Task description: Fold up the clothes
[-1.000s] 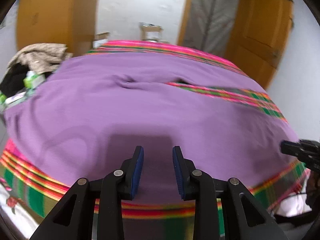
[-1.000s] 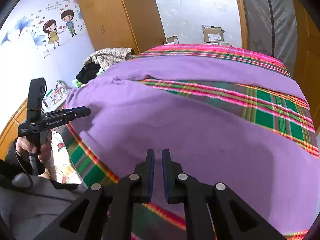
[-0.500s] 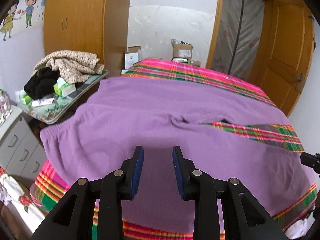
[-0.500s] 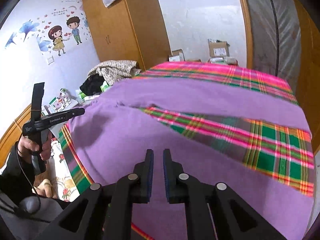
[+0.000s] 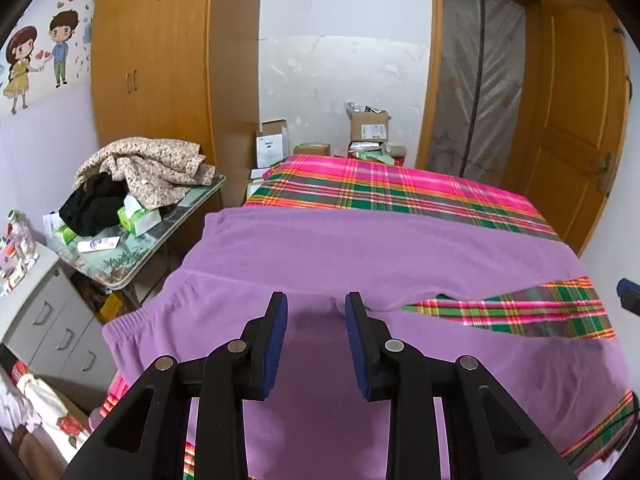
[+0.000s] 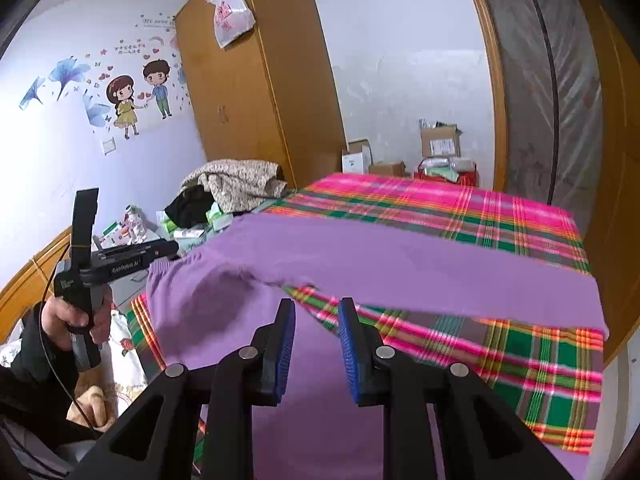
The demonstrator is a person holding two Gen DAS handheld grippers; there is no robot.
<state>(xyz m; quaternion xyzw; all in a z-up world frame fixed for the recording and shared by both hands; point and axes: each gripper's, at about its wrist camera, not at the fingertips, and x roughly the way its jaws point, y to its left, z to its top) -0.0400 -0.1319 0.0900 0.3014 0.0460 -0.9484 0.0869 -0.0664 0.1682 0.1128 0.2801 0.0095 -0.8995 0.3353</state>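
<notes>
We record one pair of purple trousers (image 5: 360, 256), soft fleecy knit with a gathered elastic waistband at the left end, laid flat across a bed covered by a plaid blanket (image 5: 392, 184) in pink, green and orange; a wedge of that plaid shows between the two spread legs. We hold the left gripper (image 5: 316, 320) above the near leg, its black angular arms ending in ribbed blue pads (image 5: 276, 340) that stand apart with nothing between them. We hold the right gripper (image 6: 316, 328) likewise above the cloth, its jaws opening, empty. In the right wrist view a hand (image 6: 76, 316) grasps the left tool's black handle beside the bed's edge. To the left of the bed we note a glass-topped table (image 5: 160, 240) bearing a crumpled floral garment (image 5: 152, 168), a black garment (image 5: 92, 204) and small cartons; a grey drawer unit (image 5: 52, 320) stands nearer. Beyond are a tall wooden wardrobe (image 5: 160, 60), cardboard boxes (image 5: 368, 128) against a white wall, and a panelled wooden door (image 5: 576, 128).
</notes>
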